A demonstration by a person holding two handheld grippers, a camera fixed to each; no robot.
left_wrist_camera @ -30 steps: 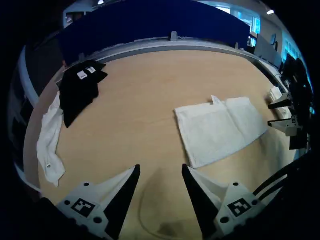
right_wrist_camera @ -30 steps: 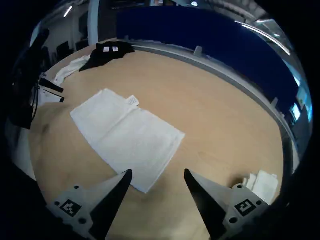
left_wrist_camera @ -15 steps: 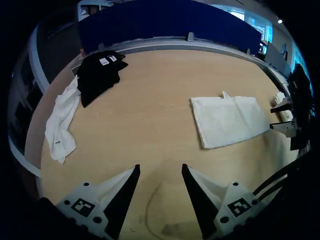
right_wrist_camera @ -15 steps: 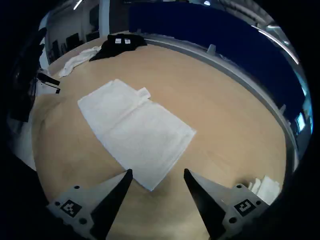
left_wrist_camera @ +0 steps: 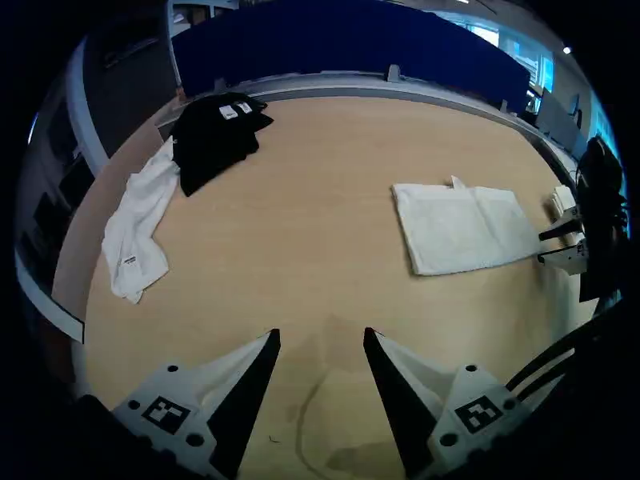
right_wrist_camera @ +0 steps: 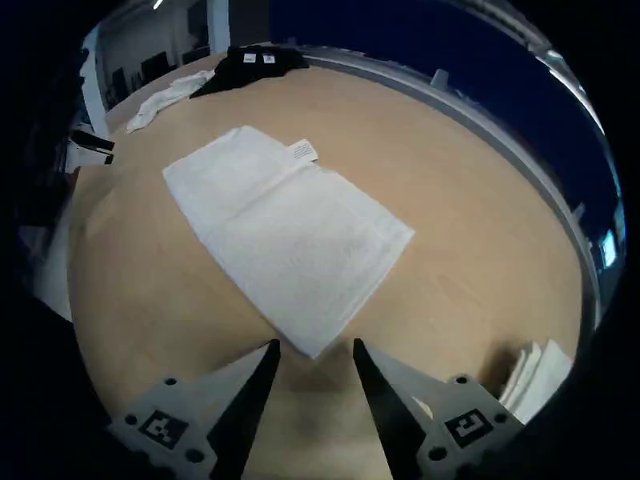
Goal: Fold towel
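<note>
On the desk (right_wrist_camera: 480,240), your towel (right_wrist_camera: 288,232) lies flat as a long rectangle, with a small tag (right_wrist_camera: 302,150) poking out at its far edge. Your right gripper (right_wrist_camera: 316,342) sits low at the towel's near corner. Its fingers are a narrow gap apart, with the corner tip just between them and nothing clamped. Your left gripper (left_wrist_camera: 321,330) hangs over bare desk, wide open and holding nothing, well apart from the towel off to its right. At the far end, black clothes (left_wrist_camera: 212,136) lie touching a crumpled white cloth (left_wrist_camera: 140,224). A small stack of folded white cloths (right_wrist_camera: 544,376) sits near your right gripper.
</note>
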